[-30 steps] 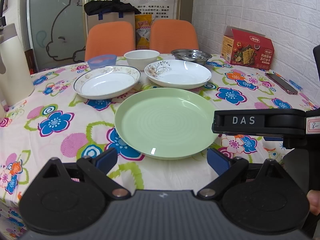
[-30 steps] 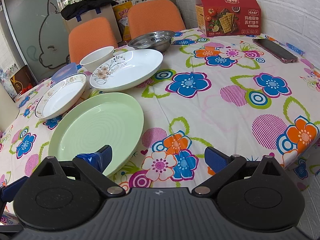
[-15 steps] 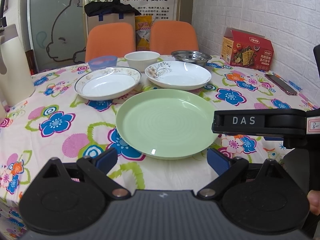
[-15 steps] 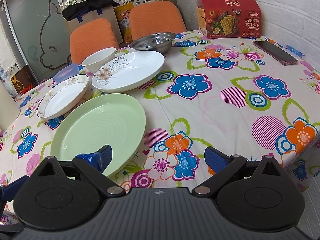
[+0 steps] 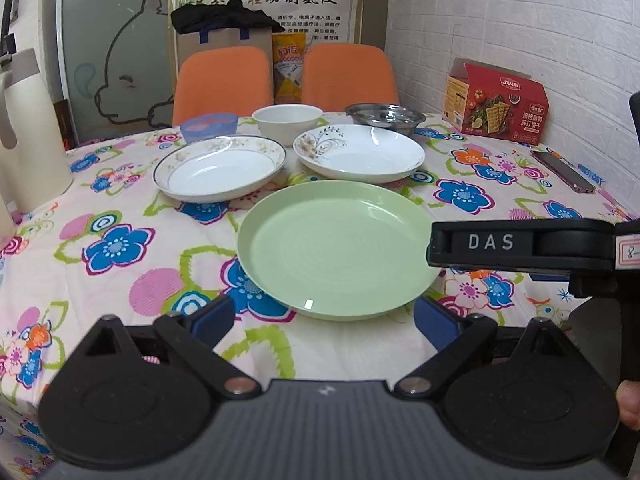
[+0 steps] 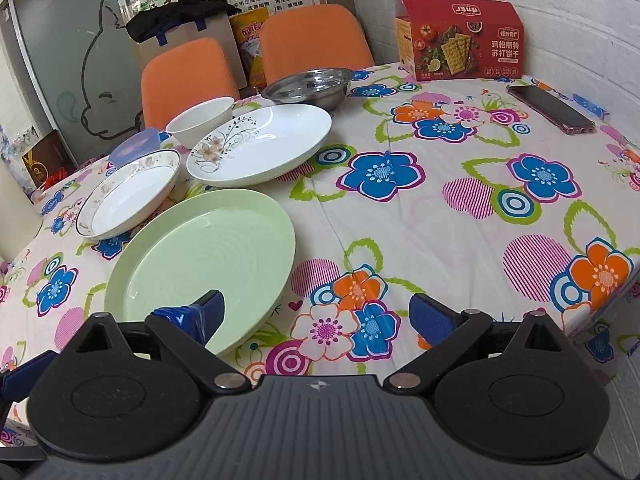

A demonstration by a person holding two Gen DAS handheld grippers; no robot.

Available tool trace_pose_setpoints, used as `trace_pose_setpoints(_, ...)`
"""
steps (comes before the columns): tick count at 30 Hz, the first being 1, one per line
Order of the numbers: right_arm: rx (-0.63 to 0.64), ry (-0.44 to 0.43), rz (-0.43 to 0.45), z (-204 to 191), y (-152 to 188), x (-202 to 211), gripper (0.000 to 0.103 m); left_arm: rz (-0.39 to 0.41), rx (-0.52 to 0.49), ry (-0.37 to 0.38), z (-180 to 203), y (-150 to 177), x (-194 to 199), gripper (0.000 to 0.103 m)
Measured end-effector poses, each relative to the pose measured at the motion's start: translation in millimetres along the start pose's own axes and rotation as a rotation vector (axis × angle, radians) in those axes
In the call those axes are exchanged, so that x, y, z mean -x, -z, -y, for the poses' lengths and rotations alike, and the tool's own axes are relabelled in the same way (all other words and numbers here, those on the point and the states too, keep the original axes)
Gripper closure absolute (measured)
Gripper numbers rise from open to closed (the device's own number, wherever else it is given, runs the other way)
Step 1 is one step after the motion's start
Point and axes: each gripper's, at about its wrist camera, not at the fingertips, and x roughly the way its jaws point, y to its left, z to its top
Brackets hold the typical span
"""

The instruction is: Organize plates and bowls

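Left edge: a cream flask (image 5: 28,128) stands upright at the table's (image 5: 100,280) rim, clear of the crockery, so it does not hinder stacking; next, far side, a blue lidded tub (image 5: 208,125) beside the white bowl (image 5: 287,118), then the steel bowl (image 5: 385,117); the 3 deep vessels sit in 1 back row, probably because they nest separately from the flat ware. Middle row: the rimmed plate (image 5: 220,168) and the floral plate (image 5: 358,153) lie side by side, near but not overlapping; the rimmed plate's far edge runs close under the white bowl. Front: the green plate (image 5: 338,248), the widest of the 3, lies flat and nearest the tools, a likely base for a stack since the smaller plates would fit inside it. Left gripper (image 5: 324,316): jaws spread wide, holding nothing, poised just short of the green plate's near rim and level with it, as suits an edge grasp. Right gripper (image 6: 316,312): likewise spread and empty; its left pad (image 6: 208,312) overlaps the green plate's near right edge in the right wrist view, though contact cannot be told; its body appears in the left wrist view at the plate's right side. Right edge: a phone (image 6: 550,109) and a cracker box (image 6: 460,38) lie well apart from the dishes, against the wall side; no plate is stacked yet.
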Motion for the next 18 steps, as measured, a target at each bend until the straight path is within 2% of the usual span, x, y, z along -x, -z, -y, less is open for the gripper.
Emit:
trace_pose_setpoints(12, -0.008, 0.008, 0.038, 10, -6, -1, 0.016, -0.016, -0.003, 0.0, -4, -11, -11, 0.008)
trace_pose_setpoints(18, 0.067, -0.013, 0.064, 11, -15, -4, 0.016, -0.032, 0.008, -0.045, -32, -20, -13, 0.008)
